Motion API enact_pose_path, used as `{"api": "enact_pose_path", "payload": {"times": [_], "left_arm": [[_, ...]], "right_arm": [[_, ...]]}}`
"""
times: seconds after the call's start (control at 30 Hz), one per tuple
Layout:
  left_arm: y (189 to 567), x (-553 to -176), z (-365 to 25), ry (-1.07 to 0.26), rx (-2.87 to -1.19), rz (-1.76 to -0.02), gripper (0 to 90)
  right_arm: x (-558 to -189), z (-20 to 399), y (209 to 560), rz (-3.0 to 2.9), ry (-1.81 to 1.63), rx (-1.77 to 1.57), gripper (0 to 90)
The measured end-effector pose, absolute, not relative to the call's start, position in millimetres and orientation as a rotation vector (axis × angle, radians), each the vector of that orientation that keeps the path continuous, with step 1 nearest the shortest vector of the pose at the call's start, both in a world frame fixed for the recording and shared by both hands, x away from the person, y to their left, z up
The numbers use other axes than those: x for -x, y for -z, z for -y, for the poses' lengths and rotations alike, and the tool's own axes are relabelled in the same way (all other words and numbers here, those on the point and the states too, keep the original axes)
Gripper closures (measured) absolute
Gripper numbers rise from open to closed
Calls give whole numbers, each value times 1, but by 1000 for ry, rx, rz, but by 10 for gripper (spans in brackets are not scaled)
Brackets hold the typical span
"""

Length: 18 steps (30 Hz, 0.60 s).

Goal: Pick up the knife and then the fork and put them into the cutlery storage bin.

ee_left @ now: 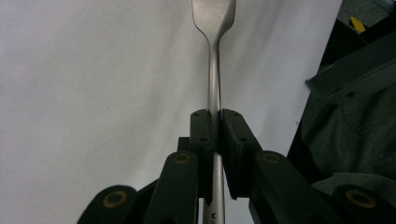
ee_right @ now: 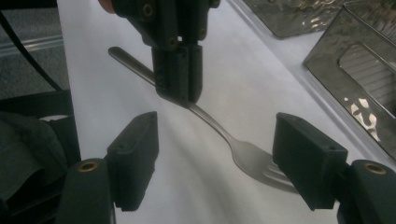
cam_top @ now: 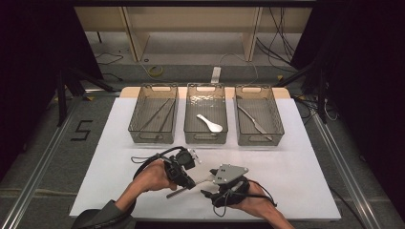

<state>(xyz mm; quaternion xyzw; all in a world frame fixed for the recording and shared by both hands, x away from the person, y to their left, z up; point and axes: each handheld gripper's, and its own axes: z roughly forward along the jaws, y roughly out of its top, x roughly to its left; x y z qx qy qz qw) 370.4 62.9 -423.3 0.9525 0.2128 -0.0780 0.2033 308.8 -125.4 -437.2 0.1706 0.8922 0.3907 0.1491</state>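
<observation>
1. Nearest the camera in the high view, a dark sleeve (cam_top: 102, 214) and two forearms are seen entering from the bottom edge, each hand carrying a gripper above the white table top (cam_top: 305, 157).
2. The left gripper (cam_top: 187, 183) is recorded as clamped on a metal fork (ee_left: 214, 60). In the left gripper view the two pads are pressed against the fork's handle from both sides, and the wider head end runs up and away from the jaws.
3. In the right gripper view the fork (ee_right: 243, 151) is seen held clear of the table, slanting down from the left gripper (ee_right: 180, 95) toward the lower right; a shadow lies on the white surface beneath it.
4. The right gripper (ee_right: 215, 156) is noted with its jaws standing wide apart. The fork's tined end lies just in front of the right-hand pad, partly hidden by it; no pad is seen pressing on the fork. Whether that pad touches the tines cannot be told.
5. In the high view the right gripper (cam_top: 210, 179) lies just beside the left one, the fork passing between them, near the table's front edge.
6. Three clear bins stand in a row farther back: the left bin (cam_top: 138, 117) holds thin dark sticks, probably chopsticks (cam_top: 160, 114); the middle bin (cam_top: 191, 119) holds a white spoon (cam_top: 210, 124); the right bin (cam_top: 277, 119) holds a metal knife (cam_top: 253, 119).
</observation>
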Motion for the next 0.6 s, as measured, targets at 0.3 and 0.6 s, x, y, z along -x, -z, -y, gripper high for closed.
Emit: {"api": "enact_pose_path", "payload": {"times": [0.3,0.6], "left_arm": [[418,-366,-53,236,-2697,-539,827],[416,-363,-49,262,-2709,-517,827]], "right_arm": [[-305,117,441,-2569,-1043,-385,345],[-300,109,450,-2564,-922,-257,446]]}}
